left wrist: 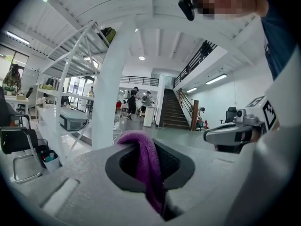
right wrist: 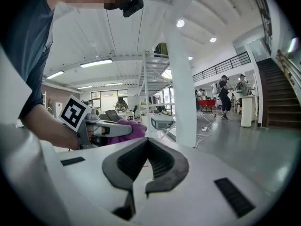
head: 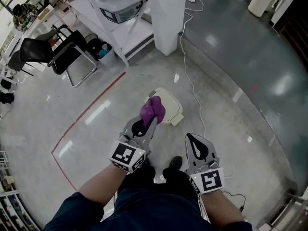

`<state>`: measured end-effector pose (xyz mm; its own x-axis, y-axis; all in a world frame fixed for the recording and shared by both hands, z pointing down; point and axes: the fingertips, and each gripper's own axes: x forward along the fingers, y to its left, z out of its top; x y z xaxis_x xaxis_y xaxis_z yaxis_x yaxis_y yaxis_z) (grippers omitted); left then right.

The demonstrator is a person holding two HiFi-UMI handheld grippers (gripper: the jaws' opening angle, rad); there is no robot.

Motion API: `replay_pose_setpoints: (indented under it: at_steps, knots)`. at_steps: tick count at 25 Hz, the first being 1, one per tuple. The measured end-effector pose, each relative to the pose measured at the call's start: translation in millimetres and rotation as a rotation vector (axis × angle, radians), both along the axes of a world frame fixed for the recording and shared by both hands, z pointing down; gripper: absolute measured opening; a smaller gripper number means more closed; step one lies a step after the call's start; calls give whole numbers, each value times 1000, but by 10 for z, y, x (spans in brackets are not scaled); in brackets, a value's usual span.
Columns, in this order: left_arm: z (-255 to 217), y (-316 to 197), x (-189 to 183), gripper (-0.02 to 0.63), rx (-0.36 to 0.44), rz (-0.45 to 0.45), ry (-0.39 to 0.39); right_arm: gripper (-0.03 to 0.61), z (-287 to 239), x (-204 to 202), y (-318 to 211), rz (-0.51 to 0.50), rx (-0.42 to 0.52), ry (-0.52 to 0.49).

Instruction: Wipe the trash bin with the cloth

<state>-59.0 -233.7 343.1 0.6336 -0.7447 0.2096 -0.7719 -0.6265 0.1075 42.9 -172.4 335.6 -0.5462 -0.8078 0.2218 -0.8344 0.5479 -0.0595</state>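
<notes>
A small cream trash bin (head: 170, 106) with a lid stands on the floor straight ahead of me. My left gripper (head: 150, 118) is shut on a purple cloth (head: 152, 110), held in the air just left of the bin and above its near side. In the left gripper view the cloth (left wrist: 146, 164) hangs pinched between the jaws. My right gripper (head: 196, 145) is shut with nothing in it, held lower right of the bin. The right gripper view shows its jaws closed (right wrist: 146, 160) and the left gripper with the cloth (right wrist: 132, 129) beyond.
A white pillar (head: 166, 13) and a white rack with a grey machine (head: 120, 6) stand behind the bin. A white cable (head: 190, 76) runs across the floor to its right. Black chairs (head: 57, 52) are at left. Red tape (head: 86, 114) marks the floor.
</notes>
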Motion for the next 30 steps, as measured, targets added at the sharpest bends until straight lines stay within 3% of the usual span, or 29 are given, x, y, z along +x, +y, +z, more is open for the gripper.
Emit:
replay_pose_setpoints:
  at_steps: [12, 26, 30]
  knots:
    - [1782, -893, -262, 23, -46, -22, -75, 6, 1347, -87, -699, 34, 14, -1]
    - [3516, -1651, -276, 23, 35, -29, -169, 6, 2914, -144, -1019, 59, 87, -43]
    - [3955, -1886, -222, 23, 54, 2, -241, 6, 3258, -116, -1098, 69, 114, -49]
